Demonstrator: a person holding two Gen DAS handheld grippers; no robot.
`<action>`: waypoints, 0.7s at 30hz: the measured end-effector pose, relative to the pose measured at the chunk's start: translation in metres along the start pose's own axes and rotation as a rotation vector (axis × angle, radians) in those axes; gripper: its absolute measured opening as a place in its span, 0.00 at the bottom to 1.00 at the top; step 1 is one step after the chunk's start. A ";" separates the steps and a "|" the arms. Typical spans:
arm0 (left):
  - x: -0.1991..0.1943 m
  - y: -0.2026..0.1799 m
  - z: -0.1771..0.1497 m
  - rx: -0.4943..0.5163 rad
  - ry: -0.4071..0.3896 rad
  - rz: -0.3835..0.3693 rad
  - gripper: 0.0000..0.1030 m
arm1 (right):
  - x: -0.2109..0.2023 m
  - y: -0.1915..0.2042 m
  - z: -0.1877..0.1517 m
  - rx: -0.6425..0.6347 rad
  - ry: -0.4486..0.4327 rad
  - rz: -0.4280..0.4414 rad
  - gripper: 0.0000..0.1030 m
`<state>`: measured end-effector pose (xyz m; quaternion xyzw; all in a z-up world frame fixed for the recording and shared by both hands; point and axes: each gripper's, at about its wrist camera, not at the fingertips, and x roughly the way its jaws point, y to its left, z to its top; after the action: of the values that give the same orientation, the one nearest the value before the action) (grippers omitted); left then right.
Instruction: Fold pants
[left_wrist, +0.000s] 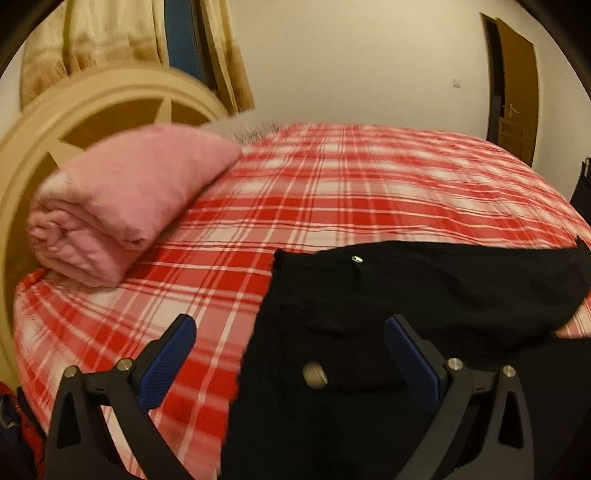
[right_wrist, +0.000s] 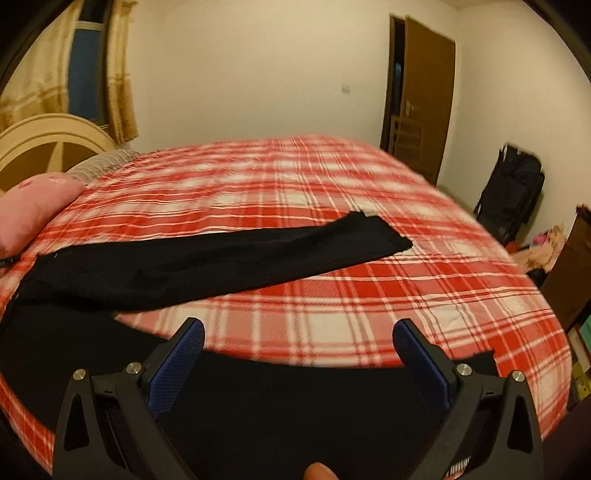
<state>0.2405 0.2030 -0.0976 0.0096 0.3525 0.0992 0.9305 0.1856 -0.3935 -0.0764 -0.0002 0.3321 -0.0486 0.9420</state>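
Blue-padded fingers (left_wrist: 173, 354) of the left gripper (left_wrist: 291, 354) stand wide apart and hold nothing; they hang just above the waist end of the black fabric pants (left_wrist: 369, 314), one finger over the bare sheet and the other over the cloth. A small metal button (left_wrist: 314, 374) on the waistband sits between them. The right gripper (right_wrist: 299, 354) is likewise spread wide and empty, poised over the near leg of the pants, which drapes along the bed's near edge. A fingertip of the person's hand (right_wrist: 319, 472) shows at the bottom of the right wrist view.

Beyond both grippers the pants lie on the red-and-white plaid bedsheet (right_wrist: 295, 177), waist toward the headboard end. The far leg stretches flat toward the foot of the bed, and its hem lies well short of the far edge. The two legs are splayed apart, so the garment appears not yet folded in half lengthwise.

To do this step well, I would judge that the left gripper should pinch the near waistband corner and the right the near leg by its hem. Both should then lift together and lay that leg squarely on the far one, seams matched and cloth kept taut so that no crease is trapped.

Farther off, a folded pink blanket (left_wrist: 125, 199) rests at the headboard corner, against the cream round wooden headboard (left_wrist: 110, 96). A brown door (right_wrist: 424, 92) stands past the foot of the bed.
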 end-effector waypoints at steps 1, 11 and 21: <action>0.016 0.003 0.007 -0.014 0.022 -0.015 1.00 | 0.006 -0.005 0.004 0.010 0.010 0.002 0.99; 0.116 -0.006 0.041 0.019 0.172 -0.051 0.93 | 0.116 -0.084 0.078 0.135 0.130 -0.064 0.99; 0.149 0.003 0.043 -0.020 0.239 -0.158 0.73 | 0.194 -0.130 0.112 0.202 0.200 -0.078 0.99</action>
<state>0.3775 0.2368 -0.1627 -0.0396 0.4592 0.0295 0.8869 0.3938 -0.5446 -0.1061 0.0864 0.4175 -0.1179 0.8968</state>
